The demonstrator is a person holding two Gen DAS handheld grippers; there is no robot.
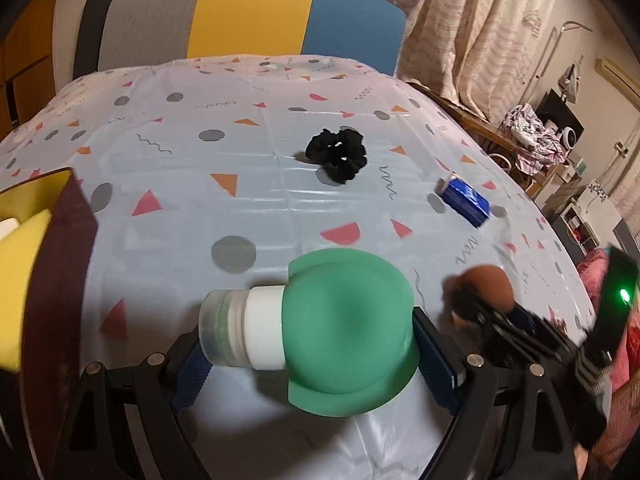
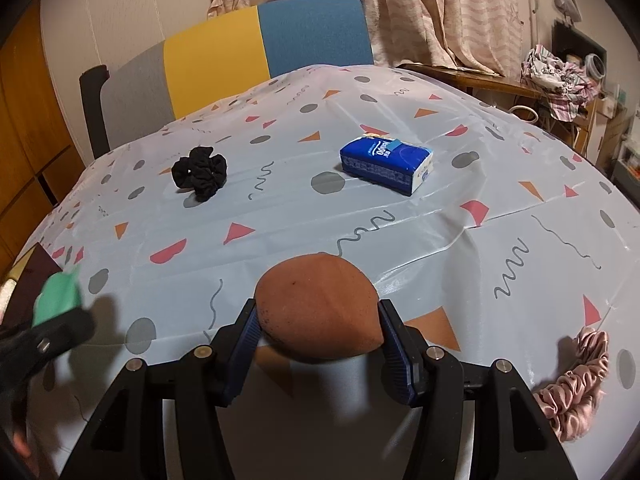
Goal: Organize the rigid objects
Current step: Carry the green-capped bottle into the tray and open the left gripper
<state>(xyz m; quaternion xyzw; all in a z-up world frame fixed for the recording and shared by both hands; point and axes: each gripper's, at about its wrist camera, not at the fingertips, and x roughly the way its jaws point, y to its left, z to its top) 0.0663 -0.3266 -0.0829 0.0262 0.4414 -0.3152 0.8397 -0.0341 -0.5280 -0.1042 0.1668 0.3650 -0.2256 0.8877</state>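
Observation:
My left gripper [image 1: 312, 356] is shut on a green bottle [image 1: 352, 332] with a white collar and a clear cap [image 1: 222, 328]. The bottle lies crosswise between the pads, just above the tablecloth. My right gripper [image 2: 320, 320] is shut on a brown egg-shaped object [image 2: 318, 304] and holds it low over the table. In the left wrist view that gripper and its brown object [image 1: 486, 284] appear at the right. The green bottle [image 2: 58, 292] shows at the left edge of the right wrist view.
A dark brown box [image 1: 68, 240] with a yellow sponge [image 1: 24, 264] inside stands at the left. A black scrunchie [image 2: 200, 172], a blue tissue pack [image 2: 386, 162] and a pink scrunchie [image 2: 572, 384] lie on the patterned tablecloth [image 2: 400, 240]. A chair [image 2: 240, 48] stands behind.

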